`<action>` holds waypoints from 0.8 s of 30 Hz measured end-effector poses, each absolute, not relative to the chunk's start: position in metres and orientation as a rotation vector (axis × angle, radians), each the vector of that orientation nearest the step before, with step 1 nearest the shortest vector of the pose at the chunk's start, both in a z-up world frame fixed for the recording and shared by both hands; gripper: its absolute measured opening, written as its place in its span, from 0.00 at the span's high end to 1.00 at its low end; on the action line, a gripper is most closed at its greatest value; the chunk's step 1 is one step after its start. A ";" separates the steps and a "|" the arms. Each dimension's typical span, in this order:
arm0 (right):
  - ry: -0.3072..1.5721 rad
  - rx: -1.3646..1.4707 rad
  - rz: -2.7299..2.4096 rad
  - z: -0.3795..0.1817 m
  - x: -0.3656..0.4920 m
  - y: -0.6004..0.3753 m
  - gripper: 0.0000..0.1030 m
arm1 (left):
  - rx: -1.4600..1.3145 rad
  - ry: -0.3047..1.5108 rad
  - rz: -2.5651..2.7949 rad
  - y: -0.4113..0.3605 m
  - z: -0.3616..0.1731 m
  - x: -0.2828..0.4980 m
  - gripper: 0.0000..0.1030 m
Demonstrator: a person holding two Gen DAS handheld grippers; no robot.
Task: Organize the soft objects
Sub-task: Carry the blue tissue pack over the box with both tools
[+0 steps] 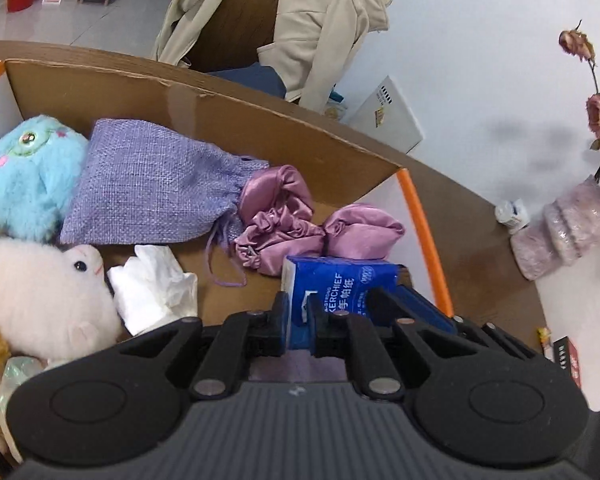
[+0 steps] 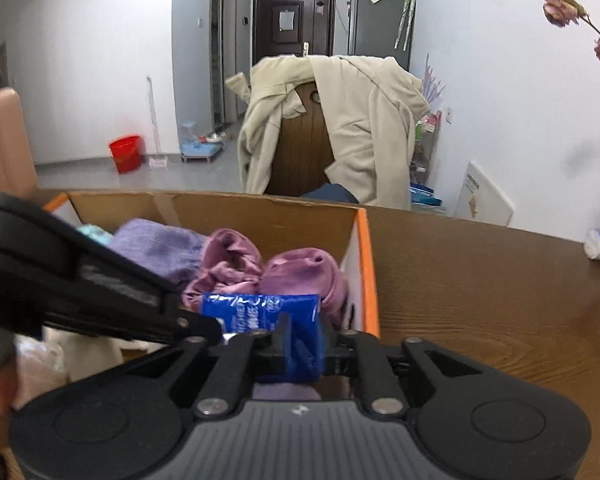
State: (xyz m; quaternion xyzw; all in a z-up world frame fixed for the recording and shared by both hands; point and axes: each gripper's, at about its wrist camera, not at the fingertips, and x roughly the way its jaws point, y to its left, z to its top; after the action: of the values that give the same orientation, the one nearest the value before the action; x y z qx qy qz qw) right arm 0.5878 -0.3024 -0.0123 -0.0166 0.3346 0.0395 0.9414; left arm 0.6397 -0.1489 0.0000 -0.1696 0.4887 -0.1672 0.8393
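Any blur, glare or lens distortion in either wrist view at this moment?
Left wrist view: sharp, strong fisheye bending of the cardboard box rim, soft grey shadows on the wall. Right wrist view: left tool smeared by motion blur, tissue pack fairly clear, dark vignette in the corners.

Count so far: two plush toys [image 1: 28, 172] [image 1: 48, 300], one purple sack [image 1: 148, 188], two pink satin pouches [image 1: 276, 216] [image 1: 364, 232], one tissue pack [image 1: 340, 292], one crumpled tissue [image 1: 152, 292], one box [image 1: 220, 120].

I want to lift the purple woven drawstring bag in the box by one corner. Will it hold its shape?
Probably not. The purple woven bag lies flat and creased, so it likely droops. Its coarse weave should grip well rather than slip. It looks nearly empty, so probably light; its loose drawstring may snag.
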 end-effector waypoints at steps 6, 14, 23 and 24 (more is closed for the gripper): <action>0.656 -0.002 0.094 0.007 0.570 -0.313 0.74 | -0.288 0.943 -0.356 -0.135 0.027 0.612 0.64; 0.578 -0.008 0.090 0.055 0.519 -0.325 0.51 | -0.164 0.840 -0.299 -0.115 0.080 0.549 0.40; 0.501 -0.004 0.158 0.079 0.420 -0.326 0.34 | 0.028 0.669 -0.219 -0.111 0.096 0.447 0.11; 0.481 -0.004 0.166 0.080 0.407 -0.325 0.32 | 0.044 0.648 -0.212 -0.112 0.098 0.435 0.07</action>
State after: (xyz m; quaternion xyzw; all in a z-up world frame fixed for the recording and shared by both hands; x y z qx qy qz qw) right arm 0.4071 -0.3254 0.0801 -0.0021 0.2378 0.0821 0.9678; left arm 0.4354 -0.1120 0.0976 0.0216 0.3176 -0.1038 0.9423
